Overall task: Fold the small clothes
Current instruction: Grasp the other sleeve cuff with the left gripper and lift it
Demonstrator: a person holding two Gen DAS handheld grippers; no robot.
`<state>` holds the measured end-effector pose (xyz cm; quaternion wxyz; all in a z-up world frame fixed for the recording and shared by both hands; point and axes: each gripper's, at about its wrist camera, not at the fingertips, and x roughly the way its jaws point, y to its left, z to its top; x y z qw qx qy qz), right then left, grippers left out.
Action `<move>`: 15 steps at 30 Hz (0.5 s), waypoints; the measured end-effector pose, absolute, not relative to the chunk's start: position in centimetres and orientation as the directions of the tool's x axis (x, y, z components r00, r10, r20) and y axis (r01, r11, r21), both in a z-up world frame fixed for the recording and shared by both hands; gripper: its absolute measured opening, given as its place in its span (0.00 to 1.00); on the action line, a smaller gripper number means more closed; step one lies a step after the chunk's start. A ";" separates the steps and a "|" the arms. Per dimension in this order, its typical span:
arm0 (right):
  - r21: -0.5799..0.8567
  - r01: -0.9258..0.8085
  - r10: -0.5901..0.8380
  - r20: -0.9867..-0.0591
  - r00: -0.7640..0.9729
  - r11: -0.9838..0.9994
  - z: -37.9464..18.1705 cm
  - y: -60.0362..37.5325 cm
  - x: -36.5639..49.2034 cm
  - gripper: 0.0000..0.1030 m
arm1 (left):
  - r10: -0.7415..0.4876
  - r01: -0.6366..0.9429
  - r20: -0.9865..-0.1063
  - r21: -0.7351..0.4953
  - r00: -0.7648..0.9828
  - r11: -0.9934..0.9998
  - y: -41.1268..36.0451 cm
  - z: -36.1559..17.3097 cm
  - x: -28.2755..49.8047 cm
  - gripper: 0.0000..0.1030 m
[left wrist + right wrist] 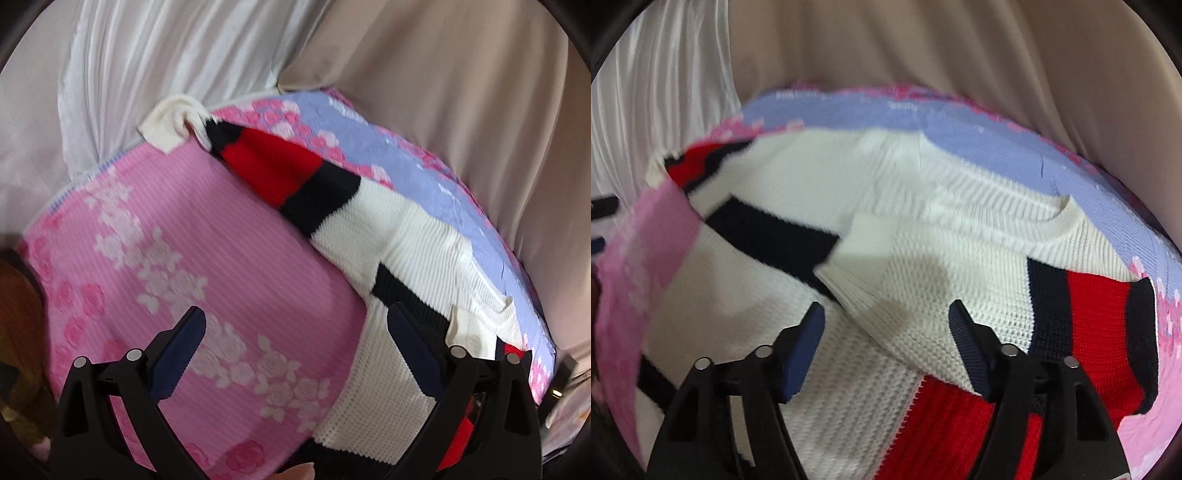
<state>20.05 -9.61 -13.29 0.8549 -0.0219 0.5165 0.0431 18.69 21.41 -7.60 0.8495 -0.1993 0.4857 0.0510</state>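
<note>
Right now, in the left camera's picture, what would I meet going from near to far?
Left claw → pink flowered mat → sweater's striped sleeve → white sleeve cuff → white curtain.

Left black two-finger gripper with blue ribbed pads (295, 332): jaws spread wide, nothing between the fingers, tips pointing forward and downward. Right black two-finger gripper with blue ribbed pads (886, 325): jaws likewise spread wide, empty, fingertips clear of contact. Arms and hands not visible.
</note>
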 end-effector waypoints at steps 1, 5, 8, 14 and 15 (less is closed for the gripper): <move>0.054 -0.076 0.083 -0.889 0.451 0.996 -13.7 -10.2 20.6 0.13 | -0.117 -0.284 -0.846 -0.301 0.521 0.911 21.3 -7.7 18.7 0.94; 0.170 -0.017 0.152 -0.827 0.541 0.985 -10.6 -11.0 22.9 0.03 | -0.111 -0.301 -0.838 -0.311 0.534 0.901 22.3 -7.5 18.8 0.94; 0.295 -0.047 0.265 -0.766 0.586 0.954 -8.5 -9.7 25.1 0.00 | -0.082 -0.339 -0.831 -0.313 0.550 0.887 24.4 -7.5 19.9 0.94; 0.286 -0.064 0.278 -0.813 0.511 0.956 -10.5 -6.8 24.8 0.06 | -0.093 -0.435 -0.811 -0.403 0.578 0.805 29.7 -9.3 26.5 0.94; 0.292 -0.044 0.270 -0.801 0.535 0.955 -9.7 -7.7 23.1 0.09 | -0.101 -0.464 -0.807 -0.432 0.582 0.774 31.0 -10.1 28.1 0.94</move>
